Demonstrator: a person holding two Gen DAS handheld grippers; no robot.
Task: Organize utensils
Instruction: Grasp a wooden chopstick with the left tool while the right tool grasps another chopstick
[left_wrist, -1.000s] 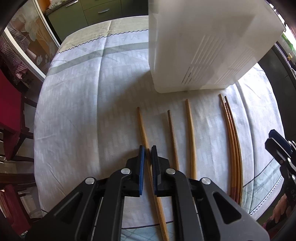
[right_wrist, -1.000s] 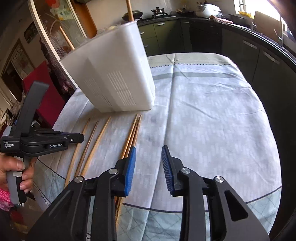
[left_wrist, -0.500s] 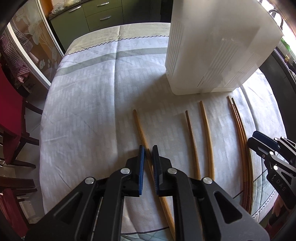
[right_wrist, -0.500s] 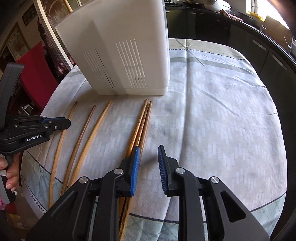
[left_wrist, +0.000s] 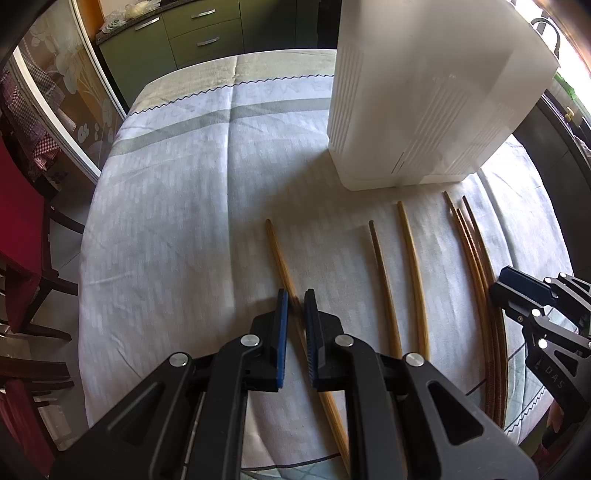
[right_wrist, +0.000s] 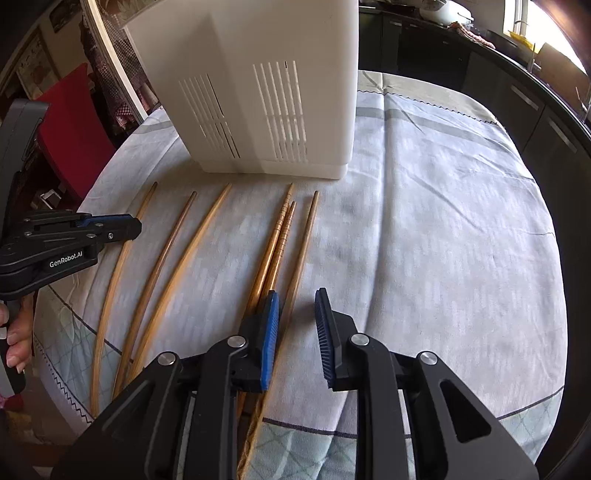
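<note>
Several wooden chopsticks lie side by side on the cloth-covered table in front of a white slotted utensil holder (left_wrist: 424, 92), which also shows in the right wrist view (right_wrist: 266, 92). My left gripper (left_wrist: 295, 306) is nearly closed around the leftmost chopstick (left_wrist: 280, 254); contact is unclear. Two single chopsticks (left_wrist: 382, 280) lie to its right. My right gripper (right_wrist: 297, 306) is open and empty, straddling the rightmost chopstick (right_wrist: 304, 240) of a group of three (right_wrist: 275, 236). The left gripper also shows in the right wrist view (right_wrist: 122, 227).
The table has a pale patterned cloth (left_wrist: 184, 192). A red chair (left_wrist: 18, 229) stands at the left. Green cabinets (left_wrist: 192, 33) stand behind the table, dark counters (right_wrist: 517, 85) at the right. The table's front edge is just below the grippers.
Both grippers moved forward toward the holder. My left gripper's jaws opened very slightly around the leftmost chopstick. My right gripper narrowed, then widened a little over the right group.
</note>
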